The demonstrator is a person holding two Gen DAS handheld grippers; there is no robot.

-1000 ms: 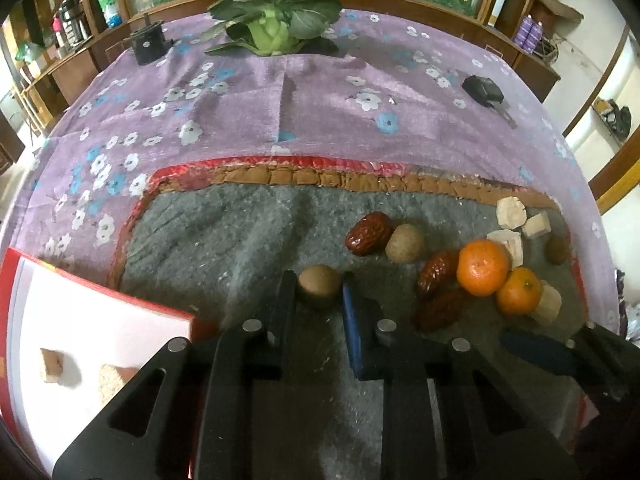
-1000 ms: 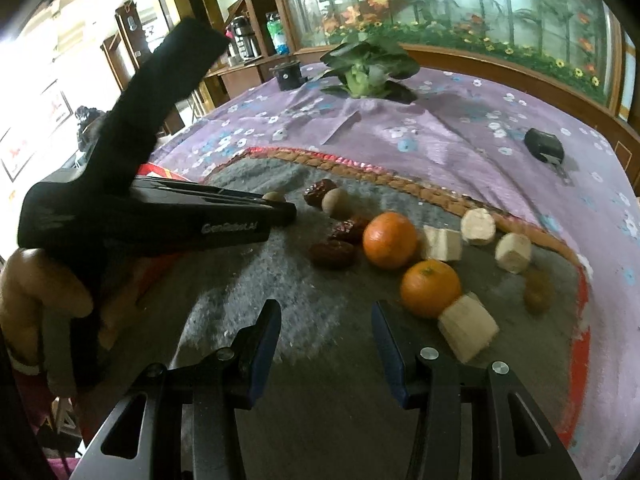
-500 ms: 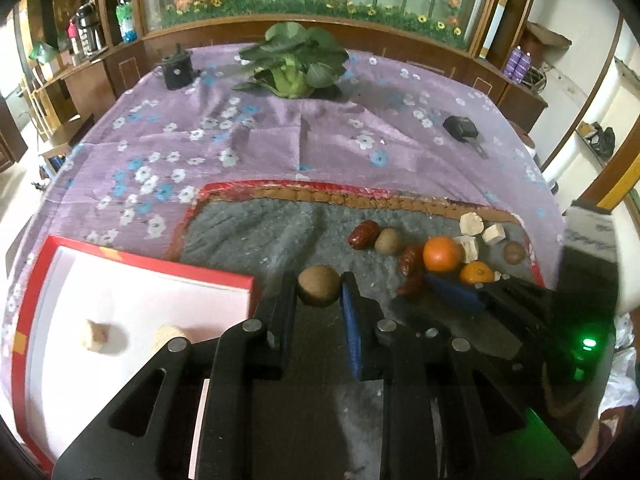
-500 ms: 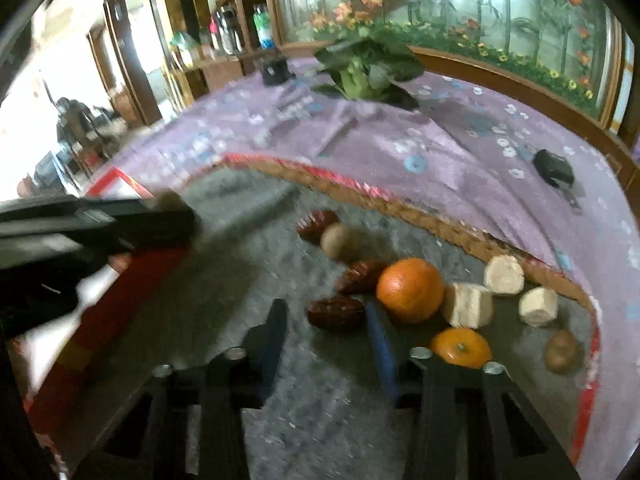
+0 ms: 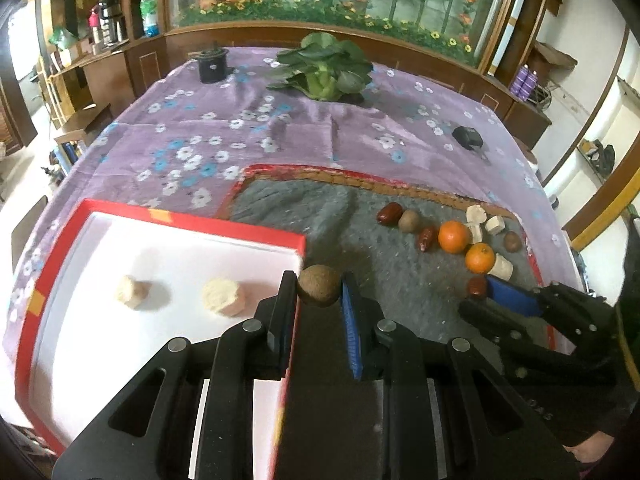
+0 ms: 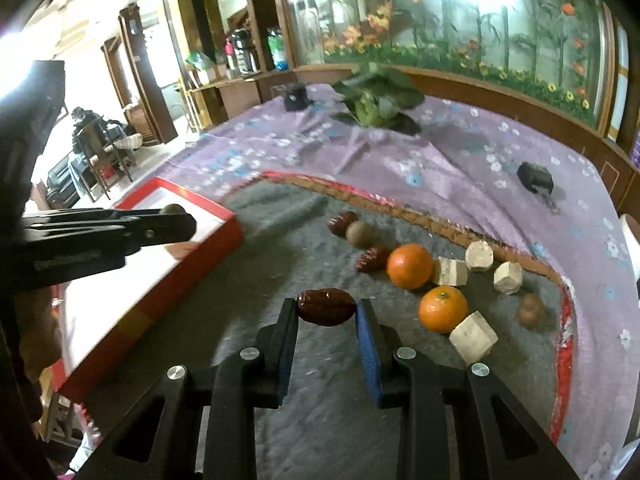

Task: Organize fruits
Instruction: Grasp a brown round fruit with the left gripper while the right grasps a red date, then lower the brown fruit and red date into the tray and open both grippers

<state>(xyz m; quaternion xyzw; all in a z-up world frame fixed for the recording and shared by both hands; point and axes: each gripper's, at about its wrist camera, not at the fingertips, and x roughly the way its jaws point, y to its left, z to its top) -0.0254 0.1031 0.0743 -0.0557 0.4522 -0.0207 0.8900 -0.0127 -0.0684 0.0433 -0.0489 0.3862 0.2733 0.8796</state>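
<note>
Left wrist: left hand-held gripper clamps a kiwi over the red tray's edge; right hand-held gripper pinches a date above the mat, oranges beside

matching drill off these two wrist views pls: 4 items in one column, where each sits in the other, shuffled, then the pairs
Items:
1. brown round fruit
2. red date
3. pale chunks
4. oranges

Places:
A. on the grey mat, loose
B. inside the red-rimmed tray
C. between the left gripper fingers
D. between the right gripper fingers

Pairs: 1-C, 2-D, 3-B, 4-A
</note>
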